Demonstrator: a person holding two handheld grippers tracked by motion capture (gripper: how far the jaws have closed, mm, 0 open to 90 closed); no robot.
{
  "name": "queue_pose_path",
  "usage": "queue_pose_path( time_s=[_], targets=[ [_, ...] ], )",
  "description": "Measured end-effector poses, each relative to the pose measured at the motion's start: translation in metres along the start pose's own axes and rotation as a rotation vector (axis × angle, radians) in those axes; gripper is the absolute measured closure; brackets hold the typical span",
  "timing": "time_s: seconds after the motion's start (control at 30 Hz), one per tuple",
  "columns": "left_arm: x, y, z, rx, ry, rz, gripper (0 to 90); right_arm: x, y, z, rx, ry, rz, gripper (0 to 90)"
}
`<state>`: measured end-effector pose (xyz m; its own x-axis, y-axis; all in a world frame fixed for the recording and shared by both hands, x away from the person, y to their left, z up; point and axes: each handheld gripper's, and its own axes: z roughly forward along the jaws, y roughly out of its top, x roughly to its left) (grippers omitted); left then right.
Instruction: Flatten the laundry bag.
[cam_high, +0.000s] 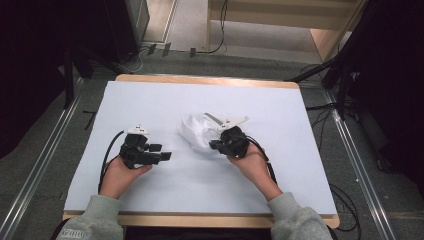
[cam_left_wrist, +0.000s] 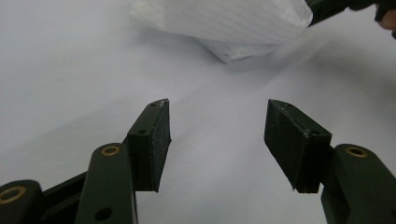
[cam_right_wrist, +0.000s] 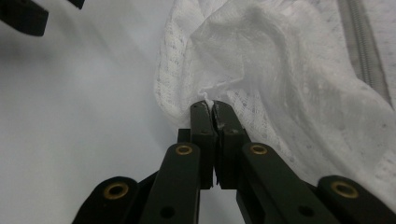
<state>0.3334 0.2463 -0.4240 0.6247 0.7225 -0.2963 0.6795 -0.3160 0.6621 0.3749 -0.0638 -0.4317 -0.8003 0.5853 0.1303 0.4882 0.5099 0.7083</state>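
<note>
Here, one table (cam_high: 150, 100) covered in white carries one crumpled white mesh bag (cam_high: 197, 129) near its middle. Two grippers flank the bag: the right gripper (cam_right_wrist: 211, 106) is clenched on its edge, and the left gripper (cam_left_wrist: 217, 126) waits beside it, jaws spread, nothing between them.

A lab-style recording room — a white-covered table (cam_high: 165, 100) on grey carpet, floor rails (cam_high: 35, 175) either side, cables (cam_high: 220, 35) trailing at the far end.

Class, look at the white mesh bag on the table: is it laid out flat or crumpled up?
Crumpled. The white mesh bag sits bunched in folds, and the right gripper pinches its edge.
</note>
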Motion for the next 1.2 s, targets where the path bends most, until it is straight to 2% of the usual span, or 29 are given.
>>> queue_pose_path(
  time_s=[0.13, 0.37, 0.5, 0.77, 0.83, 0.93, 1.03, 1.13, 1.2],
  targets=[
    [-0.004, 0.006, 0.005, -0.015, -0.020, 0.003, 41.8, 0.007, -0.011, -0.001, 0.009, -0.003, 0.006, 89.8],
    [-0.007, 0.014, 0.014, -0.009, -0.030, 0.036, 39.8, 0.020, -0.026, -0.003, 0.024, 0.023, 0.028, 89.7],
    [-0.007, 0.018, 0.018, -0.011, -0.038, 0.046, 38.2, 0.029, -0.031, -0.002, 0.030, 0.028, 0.014, 89.7],
    [-0.012, 0.019, 0.025, 0.007, -0.057, 0.080, 37.5, 0.047, -0.035, 0.001, 0.034, 0.096, 0.040, 89.3],
    [-0.012, 0.019, 0.025, 0.015, -0.050, 0.089, 37.0, 0.051, -0.036, 0.000, 0.042, 0.106, 0.030, 84.7],
    [-0.010, 0.019, 0.025, 0.014, -0.057, 0.081, 37.0, 0.055, -0.036, -0.008, 0.045, 0.127, 0.040, 74.9],
    [-0.008, 0.019, 0.023, 0.008, -0.059, 0.076, 37.2, 0.056, -0.035, -0.025, 0.001, 0.131, 0.032, 70.6],
    [-0.006, 0.018, 0.020, -0.004, -0.056, 0.069, 37.2, 0.050, -0.033, -0.044, -0.040, 0.112, 0.042, 68.2],
    [-0.005, 0.018, 0.018, -0.008, -0.052, 0.062, 37.2, 0.042, -0.033, -0.056, -0.061, 0.082, 0.047, 66.9]
  ],
)
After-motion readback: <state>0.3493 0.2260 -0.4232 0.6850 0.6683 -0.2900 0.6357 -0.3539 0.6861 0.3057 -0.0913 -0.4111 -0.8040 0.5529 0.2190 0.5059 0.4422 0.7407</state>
